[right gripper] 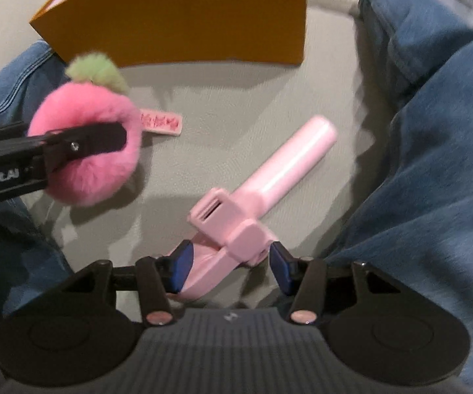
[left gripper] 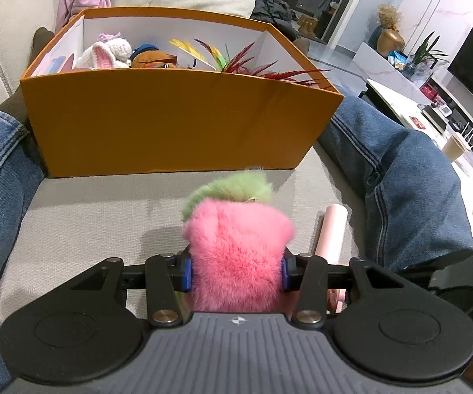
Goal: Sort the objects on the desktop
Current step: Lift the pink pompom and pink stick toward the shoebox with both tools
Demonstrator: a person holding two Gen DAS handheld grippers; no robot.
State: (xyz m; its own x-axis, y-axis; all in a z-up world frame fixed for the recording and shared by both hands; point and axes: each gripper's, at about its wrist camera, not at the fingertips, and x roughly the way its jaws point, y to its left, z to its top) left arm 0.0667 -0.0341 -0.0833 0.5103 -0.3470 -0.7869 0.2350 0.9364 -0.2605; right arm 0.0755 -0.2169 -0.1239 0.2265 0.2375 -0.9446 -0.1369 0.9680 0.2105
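Observation:
My left gripper (left gripper: 235, 271) is shut on a fluffy pink plush fruit (left gripper: 238, 249) with a green tuft, held above the sofa seat just before the orange box (left gripper: 171, 124). The plush (right gripper: 85, 151) and the left gripper's finger (right gripper: 82, 146) also show in the right wrist view. My right gripper (right gripper: 228, 267) is open, its blue pads on either side of the head of a pink handheld device (right gripper: 262, 184) lying on the seat. Whether the pads touch it I cannot tell. A small pink tag (right gripper: 161, 123) lies near the plush.
The orange box holds a knitted white bunny (left gripper: 105, 54), a brown plush (left gripper: 153, 59) and feathers (left gripper: 249, 62). The person's jeans-clad legs (left gripper: 400, 170) flank the seat on both sides. A white table (left gripper: 410, 111) with a cup stands at the right.

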